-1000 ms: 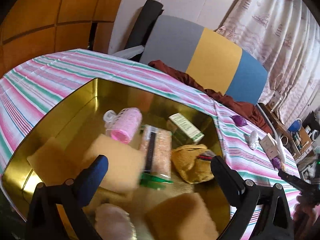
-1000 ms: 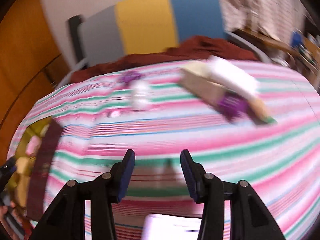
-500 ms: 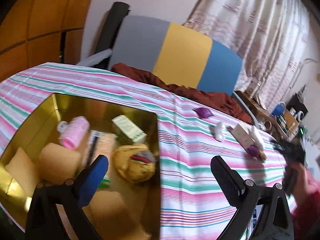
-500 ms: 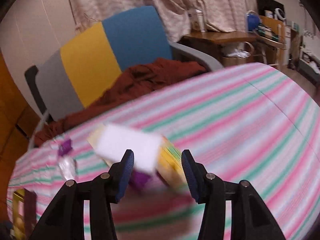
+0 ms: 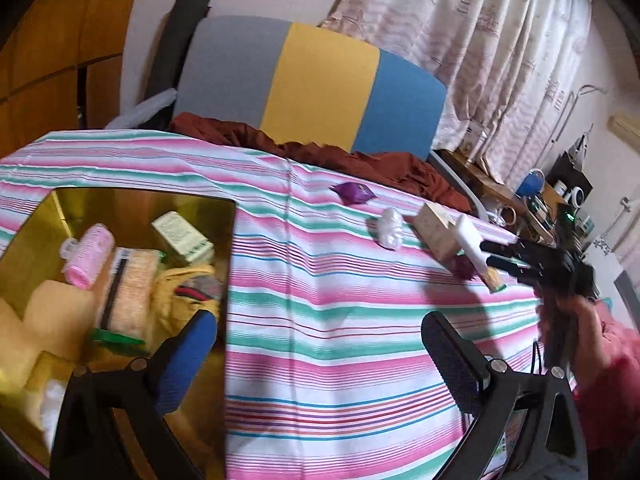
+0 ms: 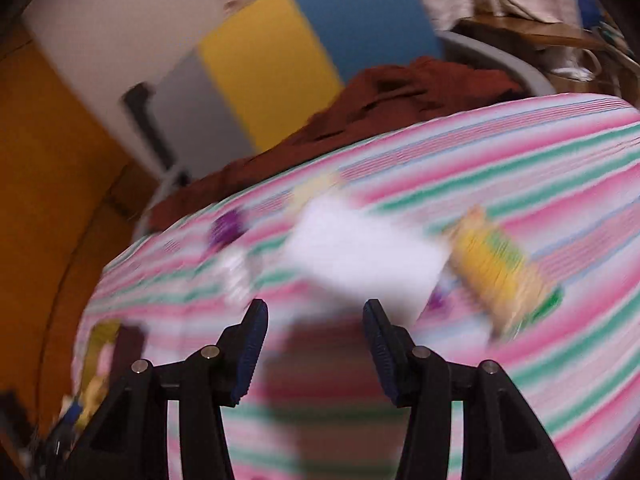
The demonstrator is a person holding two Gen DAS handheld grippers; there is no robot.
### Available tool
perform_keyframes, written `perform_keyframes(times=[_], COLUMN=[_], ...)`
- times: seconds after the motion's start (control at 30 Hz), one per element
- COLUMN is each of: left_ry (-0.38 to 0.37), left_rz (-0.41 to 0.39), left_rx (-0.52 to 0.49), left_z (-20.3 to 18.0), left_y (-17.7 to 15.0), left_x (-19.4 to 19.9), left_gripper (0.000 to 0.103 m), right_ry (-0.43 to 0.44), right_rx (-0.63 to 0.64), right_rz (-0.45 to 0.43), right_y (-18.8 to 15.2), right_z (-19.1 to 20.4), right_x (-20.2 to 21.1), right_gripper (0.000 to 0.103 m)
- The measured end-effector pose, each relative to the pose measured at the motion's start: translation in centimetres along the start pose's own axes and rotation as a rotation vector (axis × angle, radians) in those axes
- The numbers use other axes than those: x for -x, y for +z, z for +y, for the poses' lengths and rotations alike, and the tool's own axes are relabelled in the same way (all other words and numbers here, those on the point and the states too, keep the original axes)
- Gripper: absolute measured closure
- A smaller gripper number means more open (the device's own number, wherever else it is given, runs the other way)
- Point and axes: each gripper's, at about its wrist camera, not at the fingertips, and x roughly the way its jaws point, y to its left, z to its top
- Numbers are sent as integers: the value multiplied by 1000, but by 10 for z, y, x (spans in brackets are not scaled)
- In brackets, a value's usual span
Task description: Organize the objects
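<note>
**Right view smeared, left view mostly crisp**

Soft daylight filters through the curtain (image 5: 500, 60). Heavy motion blur swamps the right wrist picture; the striped cloth (image 6: 520, 152) streaks. Fisheye bends every edge, corners go black. The gold box (image 5: 36, 224) glares warmly.

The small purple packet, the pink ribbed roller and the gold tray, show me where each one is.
Small purple packet (image 5: 354, 192): left wrist view, middle of its wrapper.
Pink ribbed roller (image 5: 88, 256): left wrist view, middle of its barrel.
Gold tray (image 5: 36, 220): left wrist view, bare left inner wall.
</note>
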Motion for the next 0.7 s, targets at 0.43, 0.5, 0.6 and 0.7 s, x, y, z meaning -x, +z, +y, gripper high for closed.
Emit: perform_keyframes(times=[0.43,0.5,0.6,0.7], left_ry=[-38,-28,-17,-24], left_rz=[66,71,58,56], left_rx=[-19,-35,-45,-24], left_z=[-25,-27,-26,-23], left_y=[-13,-14,-14,-13], left_x=[-19,-18,-14,-16], left_gripper=[0,0,0,0], right_ry=[-206,-190,-87,74], right_rx=[-2,-25,25,107], right_rz=[-136,-92,-5,26], right_y=[35,43,32,1], right_z=[-35,-32,-6,30], right_x=[14,-3,-23,-15], right_gripper=[49,49,46,46])
